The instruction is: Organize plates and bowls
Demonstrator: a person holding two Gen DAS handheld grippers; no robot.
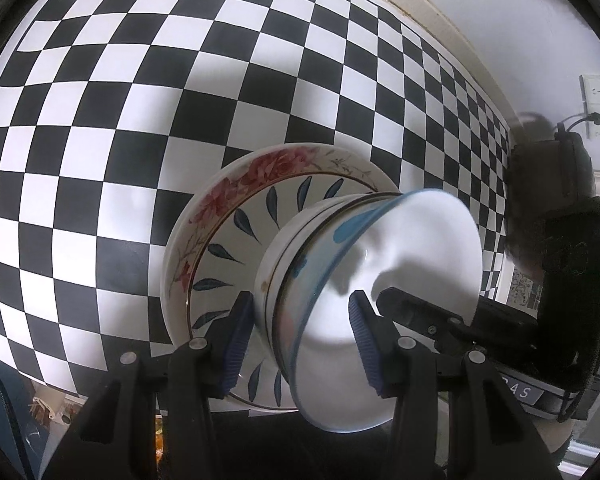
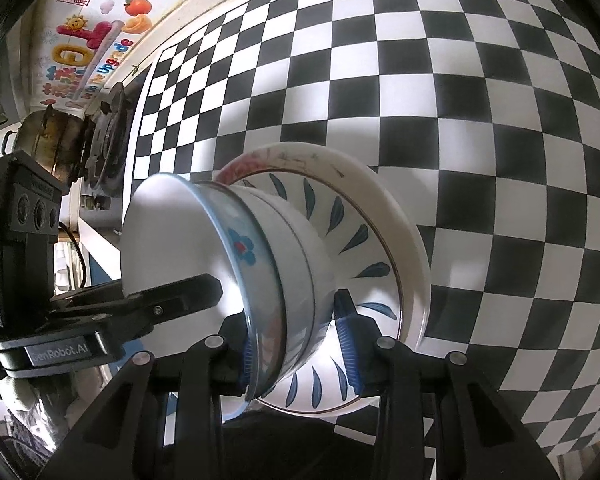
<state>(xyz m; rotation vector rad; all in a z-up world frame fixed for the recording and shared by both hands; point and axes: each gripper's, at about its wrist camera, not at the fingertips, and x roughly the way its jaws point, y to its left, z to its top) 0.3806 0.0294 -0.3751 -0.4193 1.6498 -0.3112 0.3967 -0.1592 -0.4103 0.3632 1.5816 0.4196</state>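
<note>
A stack stands on the checkered cloth: a rose-patterned plate at the bottom, a blue-leaf plate on it, then nested bowls, the top one blue-rimmed. My left gripper straddles the bowls' walls, one pad outside, one inside the top bowl, jaws apart. My right gripper straddles the same bowls from the opposite side above the leaf plate and the rose plate. Each gripper shows in the other's view, the right one and the left one.
The black and white checkered cloth covers the table around the stack. A gas stove and a metal pot stand beyond the table's end. A wall socket is on the wall.
</note>
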